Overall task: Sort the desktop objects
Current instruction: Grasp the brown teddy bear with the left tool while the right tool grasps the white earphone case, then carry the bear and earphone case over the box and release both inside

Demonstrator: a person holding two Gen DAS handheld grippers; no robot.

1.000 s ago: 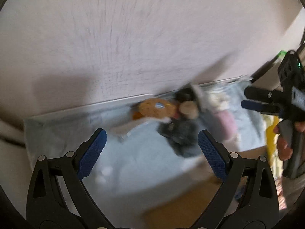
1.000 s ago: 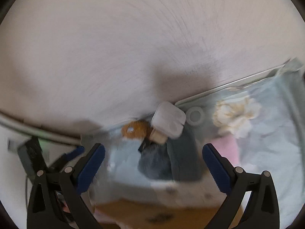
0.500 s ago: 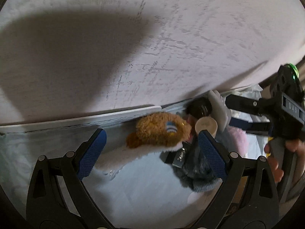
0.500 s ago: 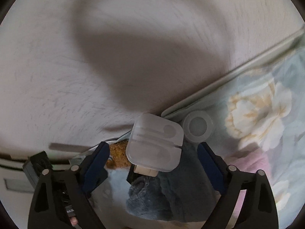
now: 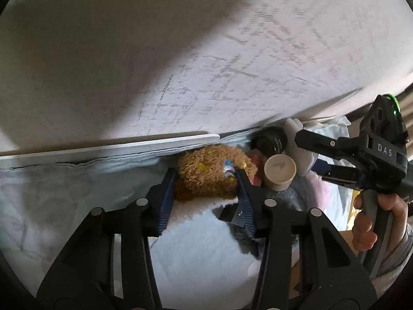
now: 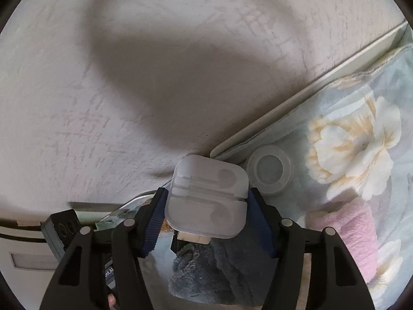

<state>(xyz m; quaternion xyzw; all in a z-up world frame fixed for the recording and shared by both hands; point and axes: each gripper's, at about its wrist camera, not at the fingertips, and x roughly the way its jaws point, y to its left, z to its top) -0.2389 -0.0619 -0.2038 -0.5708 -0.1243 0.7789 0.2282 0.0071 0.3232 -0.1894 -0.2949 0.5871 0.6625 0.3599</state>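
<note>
Between the left tongs (image 5: pixel 205 180) sits the plush (image 5: pixel 211 174) — half a second ago the blue pads stood wide on either side of it, and now they are closing, both pressed into its brown curls. It lies on the cloth (image 5: pixel 64 193) against the wall, tips reaching to its far end. Just right of it stand a beige cup (image 5: pixel 279 171) and a black lens (image 5: pixel 269 142); further right the right tongs (image 5: pixel 313 152) reach in, held by a hand (image 5: pixel 371 222).

On the right wrist view, the jaws were well clear of the white case (image 6: pixel 207 196) before; now they are closing, pads touching both its sides. The case rests atop a grey towel (image 6: pixel 206 279), by the wall. A clear lid (image 6: pixel 269 173) lies just right of it on the floral cloth, and a pink towel (image 6: pixel 353 235) beyond the right finger.
</note>
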